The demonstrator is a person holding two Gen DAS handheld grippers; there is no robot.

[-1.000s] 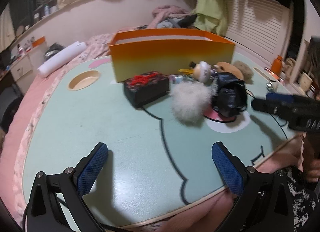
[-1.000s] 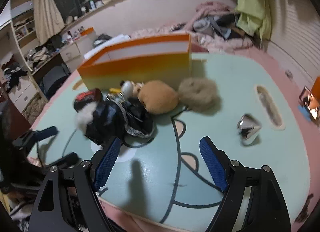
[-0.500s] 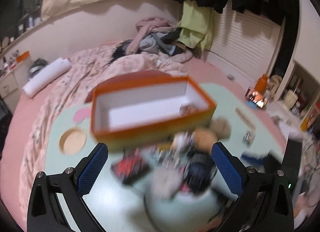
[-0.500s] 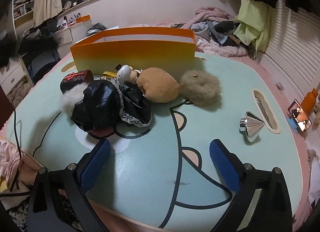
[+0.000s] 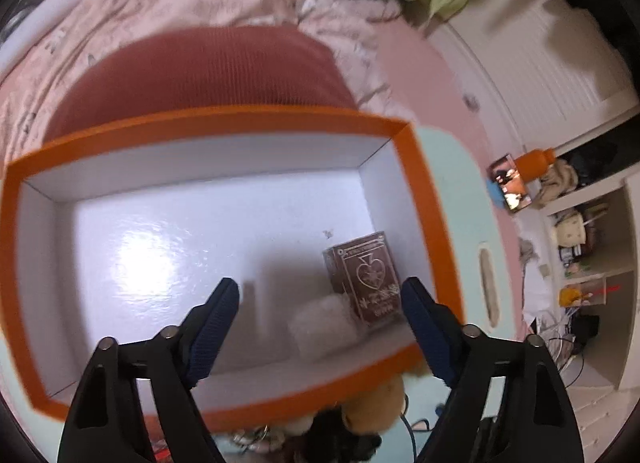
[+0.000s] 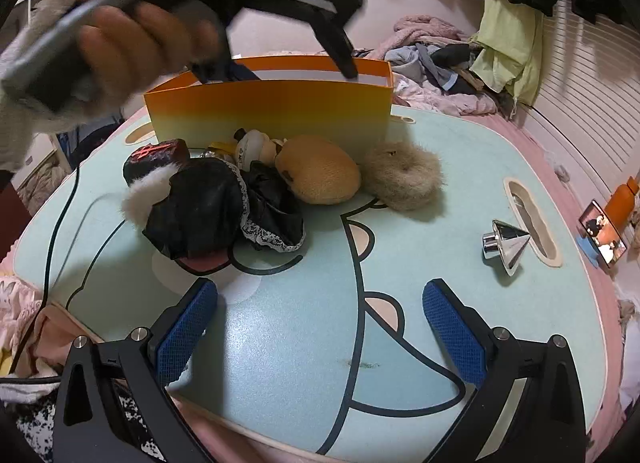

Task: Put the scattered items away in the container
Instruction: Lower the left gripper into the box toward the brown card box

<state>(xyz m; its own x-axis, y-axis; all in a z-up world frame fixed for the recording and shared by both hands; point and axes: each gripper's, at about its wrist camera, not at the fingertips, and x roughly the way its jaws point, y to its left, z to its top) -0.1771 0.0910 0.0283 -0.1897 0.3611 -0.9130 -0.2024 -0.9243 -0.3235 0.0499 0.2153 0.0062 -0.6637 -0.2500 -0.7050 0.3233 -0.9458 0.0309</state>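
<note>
The orange box [image 5: 424, 199] has a white inside, and a dark red card box [image 5: 368, 279] lies at its right end beside a pale blurred thing [image 5: 320, 327]. My left gripper [image 5: 322, 303] hangs over the box and points down into it. Its jaws are closing and the pads press on nothing. The right wrist view shows the orange box [image 6: 272, 103] with the left gripper [image 6: 280, 67] at its rim. In front lie a black lace-trimmed pouch [image 6: 208, 207], a white fur ball [image 6: 140, 195], a tan plush [image 6: 320, 175], a beige fluffy ring [image 6: 402, 179] and a silver cone [image 6: 506, 243]. My right gripper [image 6: 318, 295] is open over the table's near edge.
The mint green table [image 6: 280, 343] has slot cutouts [image 6: 532, 219] near its right side. A phone on a stand [image 6: 602, 233] and an orange bottle [image 6: 620, 199] sit beyond that edge. A black cable [image 6: 60, 223] runs along the left. A person's hand [image 6: 120, 35] holds the left gripper.
My left gripper swung from low over the table's near side up over the box and tipped down into it, its jaws narrowing. The right gripper's jaws widened while it stayed in place.
</note>
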